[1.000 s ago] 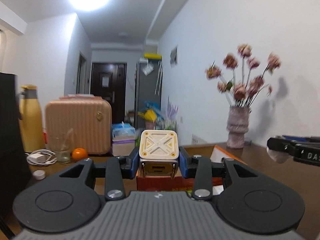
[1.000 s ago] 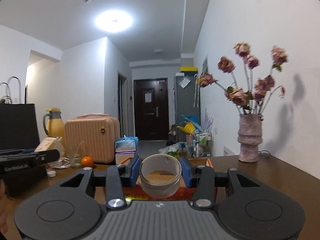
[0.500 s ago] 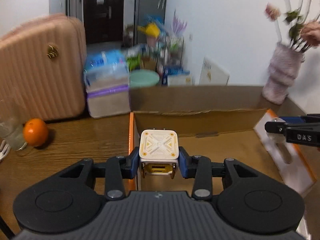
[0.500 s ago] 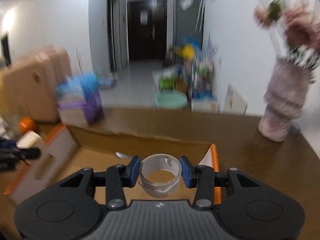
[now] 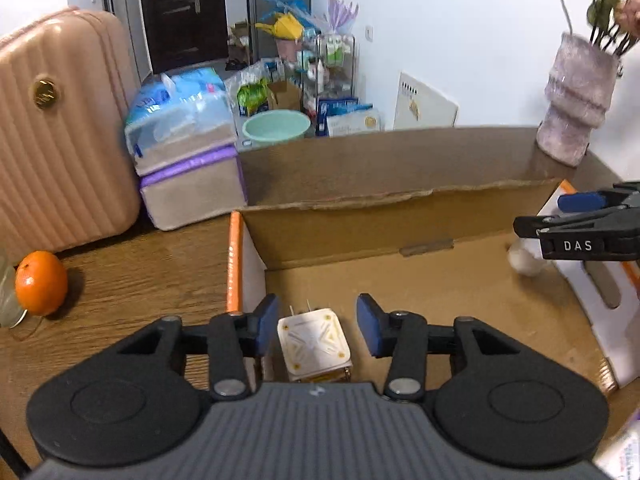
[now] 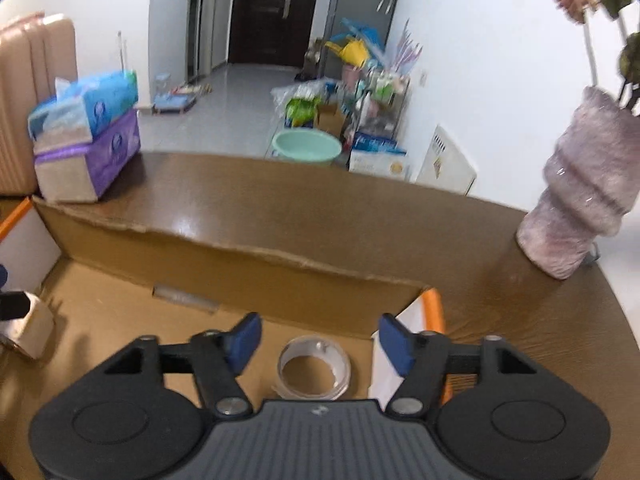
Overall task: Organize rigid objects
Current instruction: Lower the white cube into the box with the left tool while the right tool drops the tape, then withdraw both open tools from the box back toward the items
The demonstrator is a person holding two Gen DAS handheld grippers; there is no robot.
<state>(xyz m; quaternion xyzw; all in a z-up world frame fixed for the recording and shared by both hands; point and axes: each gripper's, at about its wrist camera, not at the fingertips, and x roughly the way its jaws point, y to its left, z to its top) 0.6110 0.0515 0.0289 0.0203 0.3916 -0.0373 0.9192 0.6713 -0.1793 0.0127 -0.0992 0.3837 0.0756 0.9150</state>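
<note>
Showing: two handheld claws poised over an open cardboard box that sits on a brown wooden surface.
Left claw: released, its blue-padded fingers spread apart with a gap on each side of the charger.
Charger: a white cube-shaped plug with yellow markings, lying on the box floor near the left wall, between the left claw's fingers but touching neither; its two metal prongs point away from the camera.
Right claw: released, fingers wide apart, clear of the tape roll.
Tape roll: a ring of clear tape lying flat on the box floor near the right wall, just below the right claw's fingers.
Box: brown inside, with an orange and white outer edge.
Beside the box: an orange on the surface to the left, stacked tissue packs and a pink suitcase behind it, and a pale ribbed vase on the right.
</note>
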